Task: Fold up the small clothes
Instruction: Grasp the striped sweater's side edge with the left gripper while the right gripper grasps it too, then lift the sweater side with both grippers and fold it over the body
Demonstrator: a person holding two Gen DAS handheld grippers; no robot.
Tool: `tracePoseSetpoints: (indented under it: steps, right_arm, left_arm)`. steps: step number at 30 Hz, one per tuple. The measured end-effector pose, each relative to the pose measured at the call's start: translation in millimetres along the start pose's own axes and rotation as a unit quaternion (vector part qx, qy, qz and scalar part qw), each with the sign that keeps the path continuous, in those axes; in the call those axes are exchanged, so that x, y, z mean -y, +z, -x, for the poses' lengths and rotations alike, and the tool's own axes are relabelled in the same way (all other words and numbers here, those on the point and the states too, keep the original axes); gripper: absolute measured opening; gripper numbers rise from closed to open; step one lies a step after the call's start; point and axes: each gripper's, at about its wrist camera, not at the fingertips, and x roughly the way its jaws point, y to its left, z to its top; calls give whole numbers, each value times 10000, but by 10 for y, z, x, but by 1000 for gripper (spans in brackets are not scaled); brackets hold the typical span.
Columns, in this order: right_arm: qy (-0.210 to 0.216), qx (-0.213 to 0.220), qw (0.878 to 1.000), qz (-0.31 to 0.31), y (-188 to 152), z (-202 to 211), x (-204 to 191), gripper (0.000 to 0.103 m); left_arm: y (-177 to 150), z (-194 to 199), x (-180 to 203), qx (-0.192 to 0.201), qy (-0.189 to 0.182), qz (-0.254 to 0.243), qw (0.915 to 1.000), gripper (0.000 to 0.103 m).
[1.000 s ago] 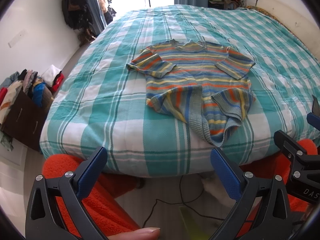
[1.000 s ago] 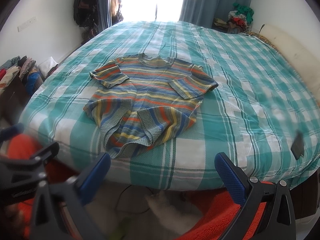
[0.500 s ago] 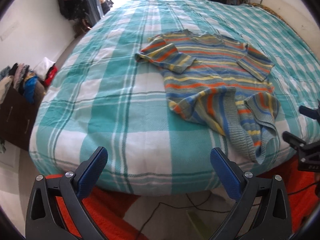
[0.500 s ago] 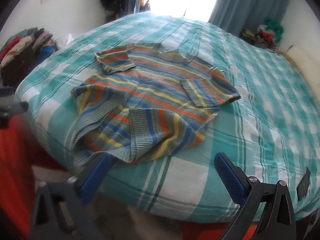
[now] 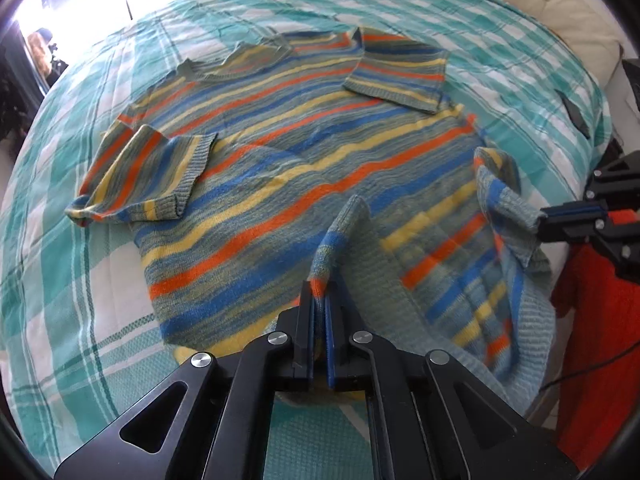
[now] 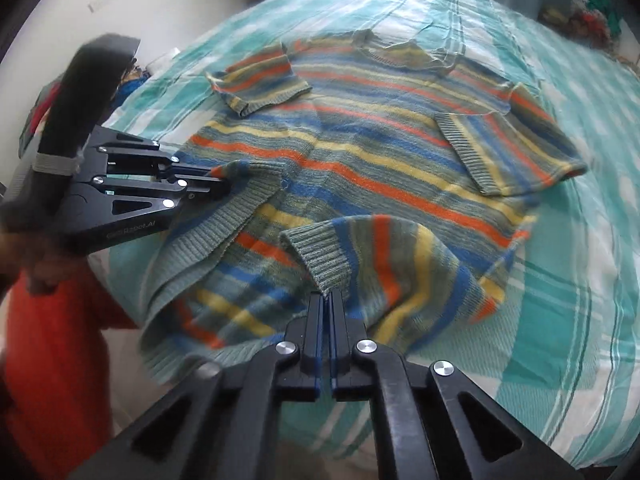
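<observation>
My left hand-held gripper and right hand-held gripper are each clamped on the sweater's hem, spread ahead on the bed. Uneven lifting could skew the fold.

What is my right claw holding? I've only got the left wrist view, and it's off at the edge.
Observer: The right wrist view shows the right claw shut on a ribbed hem corner of the striped sweater.
Operator: And the left claw, from that side?
Observer: In profile, the left claw is shut on the other ribbed hem corner.
Operator: How's the left tool held?
Observer: A hand grips its dark handle, low at that view's left edge.
</observation>
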Motion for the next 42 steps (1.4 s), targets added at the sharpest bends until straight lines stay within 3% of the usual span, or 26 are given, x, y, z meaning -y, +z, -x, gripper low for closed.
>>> tracePoseSetpoints:
  steps: [4, 7, 9, 10, 11, 12, 13, 14, 16, 18, 22, 23, 24, 25, 26, 30, 34, 35, 37, 38, 41, 42]
  right_arm:
    - [-62, 71, 9983, -576, -552, 542, 303, 2]
    - [-271, -290, 9937, -1046, -908, 558, 523, 2]
    - [-372, -500, 9887, -1362, -1095, 489, 694, 6]
    - [-311, -581, 9854, -1568, -1182, 461, 799, 8]
    - [-170, -598, 9816, -1805, -1254, 451, 894, 21]
    - [-3, -511, 9775, -2046, -1309, 468, 992, 43]
    - [152, -335, 9735, -2256, -1350, 501, 1085, 53]
    - [306, -135, 9696, -2425, -1353, 535, 1158, 62]
    - [596, 91, 9623, -2653, -1315, 517, 1292, 62]
    - [767, 136, 9602, -2683, -1235, 387, 1387, 62]
    - [1143, -339, 9656, -2312, -1083, -97, 1339, 59]
    - [1110, -479, 9701, -2105, -1053, -190, 1276, 51]
    - [1100, -560, 9731, -1946, -1035, -224, 1226, 30]
    - [1246, -587, 9715, -1928, -1031, -206, 1210, 14]
    - [1321, -562, 9703, -1946, -1038, -121, 1204, 5]
    - [820, -389, 9788, -1838, -1112, 418, 1252, 5]
    - [382, -470, 9798, -1904, -1080, 439, 1351, 5]
    - [301, -552, 9798, -1897, -1066, 337, 1335, 5]
    - [341, -636, 9801, -1851, -1057, 161, 1299, 5]
    - [344, -649, 9800, -1849, -1065, 113, 1276, 5]
    - [571, -536, 9741, -2122, -1133, 133, 1338, 16]
    - [670, -510, 9710, -2239, -1174, 169, 1377, 36]
  left_arm:
    - [-556, 652, 65, 348, -301, -339, 9984, 2]
    - [-999, 806, 24, -38, 16, -430, 9991, 4]
    - [-1227, 799, -103, -391, 166, -140, 9990, 9]
    - [-1303, 799, -206, -458, 166, 203, 9986, 23]
    - [-1357, 819, -319, -427, 125, 614, 9971, 35]
    - [-1409, 846, -431, -270, 53, 1084, 9937, 61]
    - [-1441, 870, -524, -58, -8, 1511, 9885, 75]
    - [-1479, 866, -581, 124, -84, 1890, 9819, 76]
    - [-1464, 732, -618, 162, -247, 2341, 9718, 76]
    - [-1420, 531, -563, 82, -283, 2496, 9679, 76]
    - [-1287, 236, -292, -89, -140, 2278, 9736, 75]
    - [-1254, 212, -210, -161, -146, 2109, 9773, 51]
    - [-1225, 195, -156, -249, -197, 1940, 9805, 23]
    - [-1218, 195, -150, -363, -463, 1897, 9801, 4]
    - [-1230, 239, -154, -338, -527, 1896, 9799, 3]
    - [-1355, 553, -255, -189, -457, 1625, 9855, 3]
    - [-1437, 465, -376, -601, -151, 1548, 9860, 4]
    - [-1456, 406, -409, -745, -38, 1574, 9847, 5]
    - [-1544, 394, -535, -719, -181, 1961, 9778, 11]
    - [-1584, 429, -610, -598, -351, 2262, 9716, 23]
    - [-1640, 541, -686, -230, -474, 2702, 9614, 40]
    - [-1629, 520, -658, -227, -482, 2684, 9618, 40]
